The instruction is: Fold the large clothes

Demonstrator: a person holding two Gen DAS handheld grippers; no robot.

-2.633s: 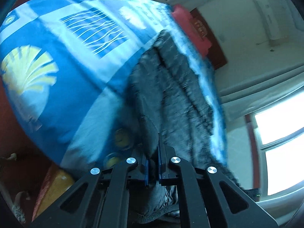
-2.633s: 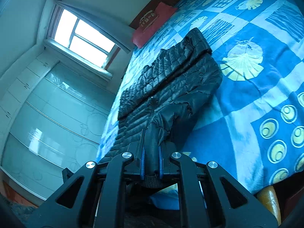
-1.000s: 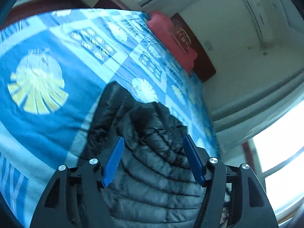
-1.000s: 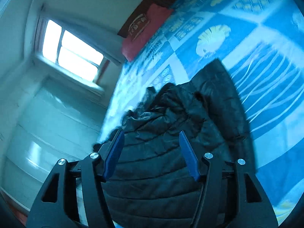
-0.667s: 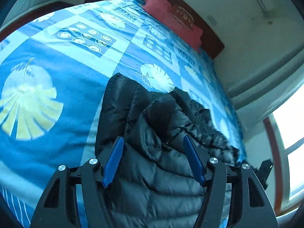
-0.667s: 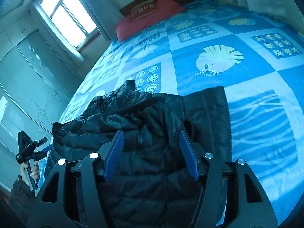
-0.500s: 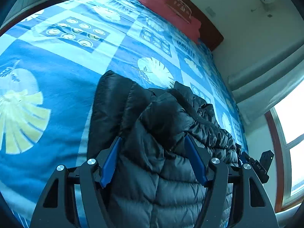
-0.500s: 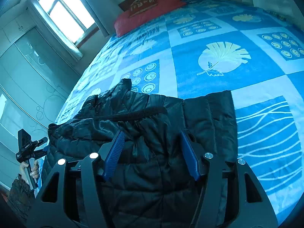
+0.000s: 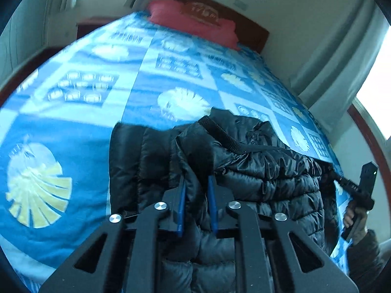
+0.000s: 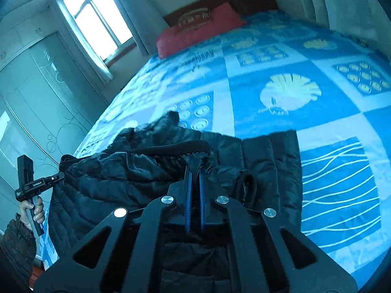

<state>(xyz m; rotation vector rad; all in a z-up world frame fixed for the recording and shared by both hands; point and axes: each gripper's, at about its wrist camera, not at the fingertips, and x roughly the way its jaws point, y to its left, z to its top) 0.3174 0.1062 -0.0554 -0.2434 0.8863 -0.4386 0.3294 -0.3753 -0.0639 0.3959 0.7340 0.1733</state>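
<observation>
A black puffer jacket (image 9: 256,175) on the bed (image 9: 80,122) is pinched by both: left hand-held gripper (image 9: 197,183) closing on it, right hand-held gripper (image 10: 194,171) clamped tight.

Bedspread (image 10: 281,131) open from 11 to 3 o'clock; black puffer jacket (image 10: 117,175) bunched at 9; red pillow (image 10: 195,29) far at 12.

Left wrist view: looks forward and down along its own fingers, close over the black puffer jacket (image 9: 256,171), facing the red pillow (image 9: 193,23) at 12 o'clock.
Right wrist view: same downward tilt, close over the jacket, red pillow at 11 o'clock.
Shared: jacket, blue patterned bedspread (image 10: 305,112), pillow; each view shows the other gripper, at 3 and 9 o'clock.
</observation>
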